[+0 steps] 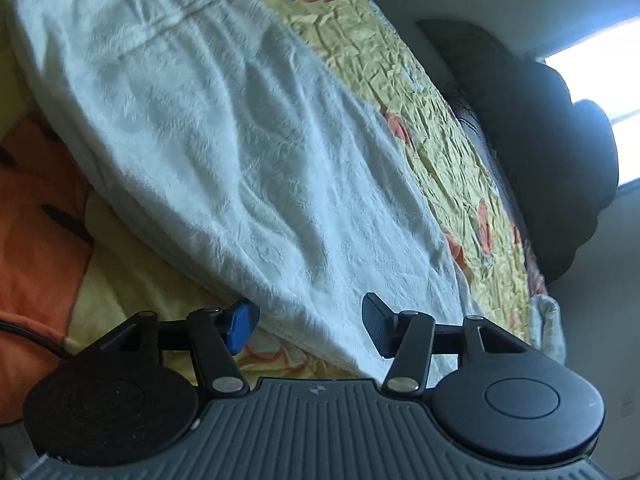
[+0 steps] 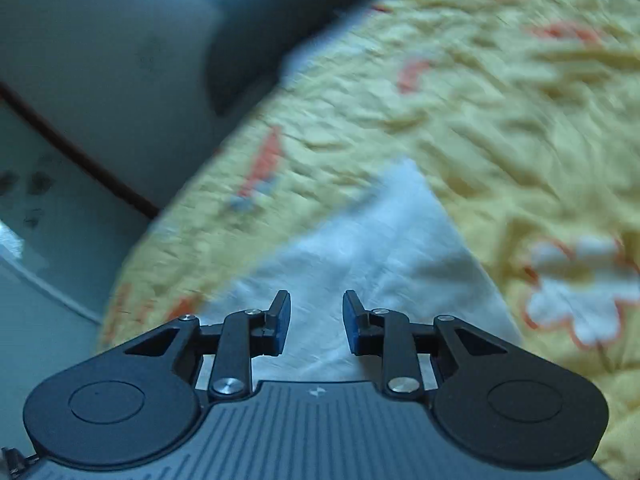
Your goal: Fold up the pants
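white pants [image 1: 224, 152] lie flat along the bed [image 1: 452, 136], on a yellow cover with orange prints. left claw [image 1: 310, 328] stands open at the near edge of the cloth, nothing pinched. right claw [image 2: 316, 322] hangs over another end of the pants [image 2: 360, 264], jaws narrow but apart, gripping nothing. judged step: setting up grips before a fold; next, both need to close on an edge. left view shows the long run of the pants; right view, blurred, shows floor [image 2: 36, 208].
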A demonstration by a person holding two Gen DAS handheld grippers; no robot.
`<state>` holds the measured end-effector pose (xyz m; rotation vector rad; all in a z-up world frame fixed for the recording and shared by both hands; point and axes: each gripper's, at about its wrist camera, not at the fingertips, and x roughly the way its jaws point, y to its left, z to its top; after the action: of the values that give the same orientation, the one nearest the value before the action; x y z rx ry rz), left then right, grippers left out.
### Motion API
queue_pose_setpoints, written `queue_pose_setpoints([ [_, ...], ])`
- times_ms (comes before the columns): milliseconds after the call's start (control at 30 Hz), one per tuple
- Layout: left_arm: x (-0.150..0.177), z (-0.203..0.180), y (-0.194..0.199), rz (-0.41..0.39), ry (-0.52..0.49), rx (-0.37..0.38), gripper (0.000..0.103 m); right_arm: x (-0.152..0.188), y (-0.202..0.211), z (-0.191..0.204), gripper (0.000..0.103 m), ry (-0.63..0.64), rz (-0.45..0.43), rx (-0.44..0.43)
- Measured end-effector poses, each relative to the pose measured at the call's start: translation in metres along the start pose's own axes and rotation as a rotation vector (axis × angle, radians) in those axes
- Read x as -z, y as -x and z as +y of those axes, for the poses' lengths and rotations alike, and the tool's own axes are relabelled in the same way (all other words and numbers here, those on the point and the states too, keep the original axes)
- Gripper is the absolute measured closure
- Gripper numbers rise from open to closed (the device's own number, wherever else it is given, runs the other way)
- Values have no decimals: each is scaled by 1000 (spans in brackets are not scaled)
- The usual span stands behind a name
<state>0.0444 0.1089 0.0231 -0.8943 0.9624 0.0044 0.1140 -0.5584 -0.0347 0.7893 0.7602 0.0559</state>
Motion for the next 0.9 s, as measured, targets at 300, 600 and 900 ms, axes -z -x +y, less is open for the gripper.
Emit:
queue_pose_setpoints([
  [300,1,26,28,-45,47,29,58,35,24,47,84,-15,-52,-123],
  [600,-27,55,53,-171,156,-37,49,96,-61,167,76,304,281,-220],
  [900,-22,81,61,-154,261,5,45,115,-66,144,76,220,307,-238],
])
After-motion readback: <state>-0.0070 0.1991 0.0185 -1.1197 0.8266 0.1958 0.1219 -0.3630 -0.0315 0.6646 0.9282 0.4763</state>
